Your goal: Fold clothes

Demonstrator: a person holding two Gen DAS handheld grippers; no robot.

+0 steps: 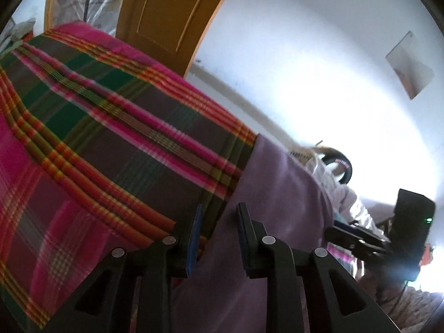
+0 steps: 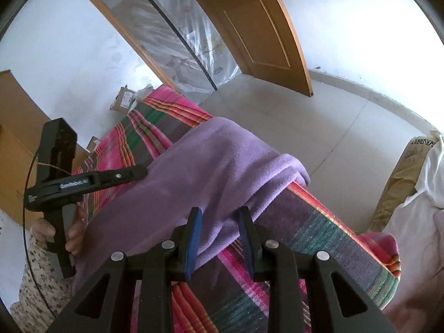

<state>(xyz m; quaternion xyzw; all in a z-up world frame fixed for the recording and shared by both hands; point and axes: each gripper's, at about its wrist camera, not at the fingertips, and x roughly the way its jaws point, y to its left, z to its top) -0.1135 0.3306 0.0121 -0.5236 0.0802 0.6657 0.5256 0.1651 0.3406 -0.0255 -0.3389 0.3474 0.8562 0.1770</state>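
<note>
Across the plaid blanket, which serves as the work surface, lies a purple fleece garment, soft and napped, its rounded folded edge humped up over the woven cloth. In the right wrist view the fleece runs lengthwise from the lower left toward the upper right, ending in a thick rolled fold close to the blanket's pink and orange border stripes. The blanket is flat-woven, in pink, green, brown and orange bands.

The right gripper stands over the fleece's near hem with its blue-padded fingers apart; the hem sits between them, and whether they pinch it cannot be told. The left gripper likewise has its fingers spread, one over the blanket's striped edge, the other over the fleece. From the right view, a hand in a speckled sleeve holds the left gripper's black handle beside the fleece.

Beyond the blanket stand a wooden door and some opened cardboard boxes, contents unclear.
</note>
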